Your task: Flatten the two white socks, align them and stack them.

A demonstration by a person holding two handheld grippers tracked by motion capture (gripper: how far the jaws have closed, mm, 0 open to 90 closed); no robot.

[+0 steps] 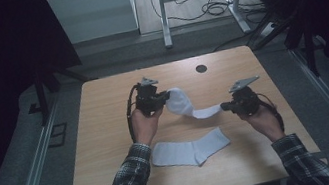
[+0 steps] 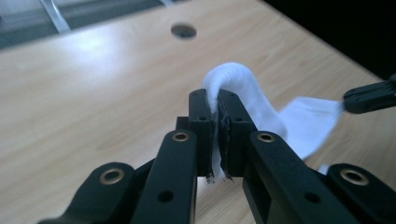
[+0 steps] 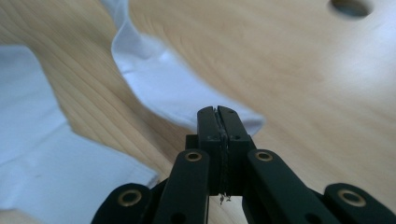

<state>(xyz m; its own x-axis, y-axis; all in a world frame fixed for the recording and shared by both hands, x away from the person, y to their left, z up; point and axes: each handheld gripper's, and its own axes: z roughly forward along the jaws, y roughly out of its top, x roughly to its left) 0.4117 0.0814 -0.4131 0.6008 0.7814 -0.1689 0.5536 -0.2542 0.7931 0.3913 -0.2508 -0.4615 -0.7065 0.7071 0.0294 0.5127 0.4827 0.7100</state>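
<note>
1. High view: we see the left gripper (image 1: 167,94) and the right gripper (image 1: 225,106) each clamped on one end of a white sock (image 1: 186,105), which sags between them above the wooden table (image 1: 108,132). A second sock (image 1: 191,150) lies flat on the table, nearer the person than both grippers.
2. Left gripper view: we see the jaws pressed together on the sock (image 2: 243,91), which arches over their tips and runs rightward to the right gripper (image 2: 346,101).
3. Right gripper view: we see the jaws shut on the sock's edge (image 3: 163,88); the second sock (image 3: 51,158) lies to their left.
</note>
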